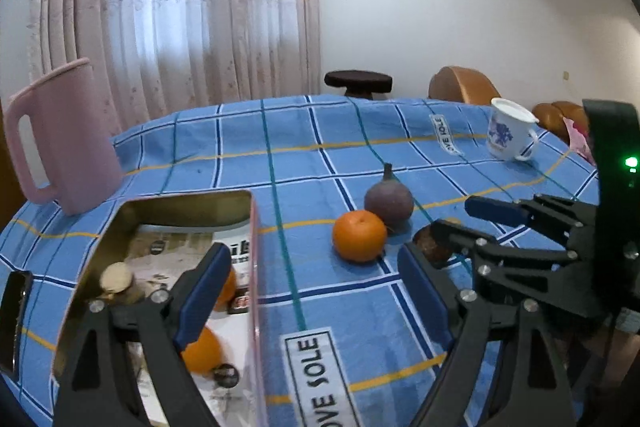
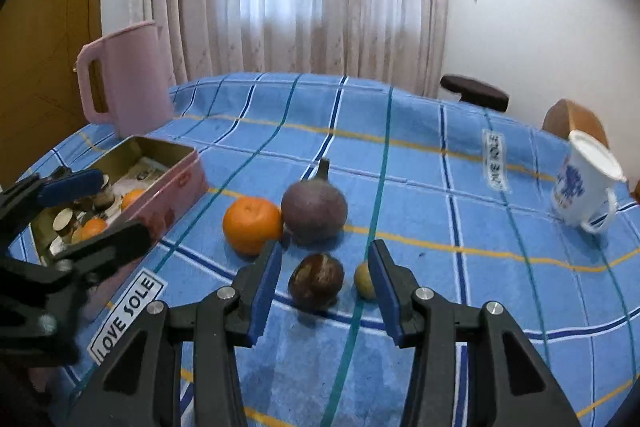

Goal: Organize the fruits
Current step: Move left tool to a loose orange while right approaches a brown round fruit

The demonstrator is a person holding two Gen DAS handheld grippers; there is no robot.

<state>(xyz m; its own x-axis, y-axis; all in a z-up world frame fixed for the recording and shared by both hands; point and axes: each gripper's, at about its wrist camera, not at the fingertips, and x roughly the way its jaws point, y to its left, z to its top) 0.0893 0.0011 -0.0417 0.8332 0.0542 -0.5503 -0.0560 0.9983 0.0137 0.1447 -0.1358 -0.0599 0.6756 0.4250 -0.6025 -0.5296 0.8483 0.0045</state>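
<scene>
On the blue checked tablecloth (image 2: 420,187), four loose fruits are being shown close together: a round orange tangerine (image 2: 252,225) touching a large purple fig-shaped fruit with a dark stem (image 2: 314,213), and nearer the camera a dark brown glossy round fruit (image 2: 316,281) beside a small yellow-green fruit (image 2: 365,281). The right gripper (image 2: 326,293) is being held with its blue-padded jaws wide apart, the brown fruit lying between and just beyond them, untouched. The left gripper (image 1: 314,291) is likewise being held wide, one finger over the open pink metal tin (image 1: 254,267), in which two more oranges (image 1: 202,349) are lying. A pink plastic jug (image 2: 128,75) and a white printed mug (image 2: 584,187) are being kept well apart from the fruits.
</scene>
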